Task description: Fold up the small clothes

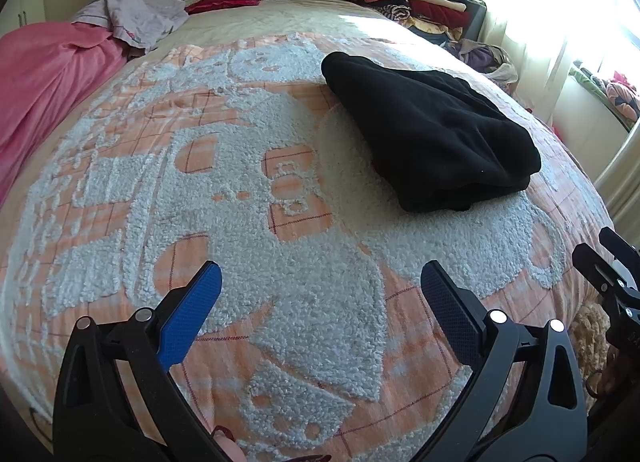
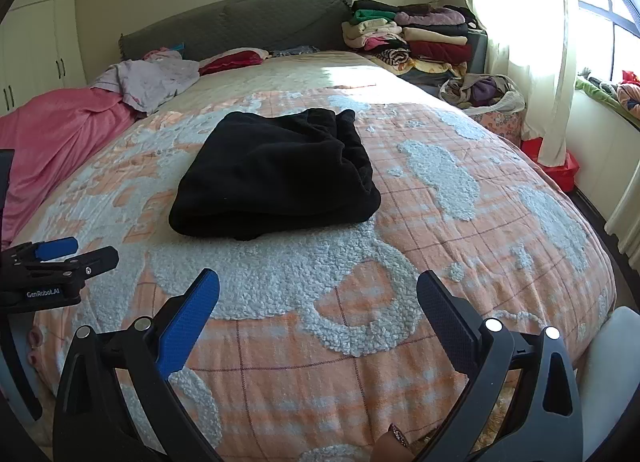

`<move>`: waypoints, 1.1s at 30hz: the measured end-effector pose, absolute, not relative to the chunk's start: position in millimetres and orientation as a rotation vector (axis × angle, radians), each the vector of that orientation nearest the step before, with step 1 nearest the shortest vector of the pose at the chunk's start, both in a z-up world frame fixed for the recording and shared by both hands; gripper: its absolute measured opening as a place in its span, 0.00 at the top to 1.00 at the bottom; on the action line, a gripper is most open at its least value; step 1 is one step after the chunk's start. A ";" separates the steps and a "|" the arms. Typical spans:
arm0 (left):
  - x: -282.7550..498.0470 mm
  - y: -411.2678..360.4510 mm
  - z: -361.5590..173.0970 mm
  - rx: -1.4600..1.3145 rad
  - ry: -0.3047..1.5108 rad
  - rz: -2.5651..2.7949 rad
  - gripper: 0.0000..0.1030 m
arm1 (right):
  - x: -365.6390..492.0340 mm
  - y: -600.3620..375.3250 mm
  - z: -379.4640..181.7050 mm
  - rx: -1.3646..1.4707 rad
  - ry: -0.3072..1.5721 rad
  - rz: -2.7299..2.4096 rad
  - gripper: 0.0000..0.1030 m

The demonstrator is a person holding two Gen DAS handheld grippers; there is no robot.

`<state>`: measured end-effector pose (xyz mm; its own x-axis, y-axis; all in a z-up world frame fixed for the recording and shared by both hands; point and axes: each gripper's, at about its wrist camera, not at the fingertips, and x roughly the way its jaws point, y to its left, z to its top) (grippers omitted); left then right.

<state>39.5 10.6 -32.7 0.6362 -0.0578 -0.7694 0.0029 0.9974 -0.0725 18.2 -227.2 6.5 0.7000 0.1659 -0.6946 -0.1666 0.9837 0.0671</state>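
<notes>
Both my grippers hang over the near end of the bed, jaws spread wide, nothing held. My left gripper (image 1: 320, 282) looks across the fleecy orange-and-white blanket (image 1: 248, 221); my right gripper (image 2: 318, 286) does the same from further right.

The black garment (image 2: 276, 177) lies on the blanket, ahead of both grippers and apart from them, already folded into a thick bundle. From my right it sits almost dead ahead, a touch left of centre. From my left it lies up and off to the right. So I judge my right gripper the nearer and better lined up.

Its long axis runs away from me toward the headboard (image 2: 240, 21). The rounded folded edge faces me, while the looser, layered edges point toward the far end. In the left wrist view that axis slants from upper left to lower right.

Far off, stacked folded clothes (image 2: 412, 37) sit beside the headboard.
</notes>
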 end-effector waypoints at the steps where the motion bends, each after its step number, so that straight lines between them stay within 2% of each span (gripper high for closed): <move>1: 39.4 10.0 -32.9 -0.062 0.882 -0.034 0.09 | 18.0 -227.3 6.5 -0.001 0.773 0.183 0.04; 14: 39.1 16.6 -37.4 -0.070 0.904 -0.001 0.09 | 16.6 -238.9 6.4 0.014 0.772 0.110 0.04; 19: 39.7 58.9 -36.2 -0.135 0.898 0.051 0.09 | 5.1 -292.2 9.5 0.111 0.757 -0.065 0.04; 22: 48.4 120.4 -34.6 -0.187 0.901 0.157 0.09 | -9.5 -352.7 9.0 0.188 0.747 -0.220 0.04; 26: 57.3 243.4 -26.7 -0.252 0.906 0.366 0.09 | -34.6 -466.1 -3.8 0.278 0.748 -0.501 0.04; 33: 45.1 458.9 -29.6 -0.359 0.928 0.830 0.09 | -54.9 -684.7 -72.7 0.347 0.912 -1.035 0.04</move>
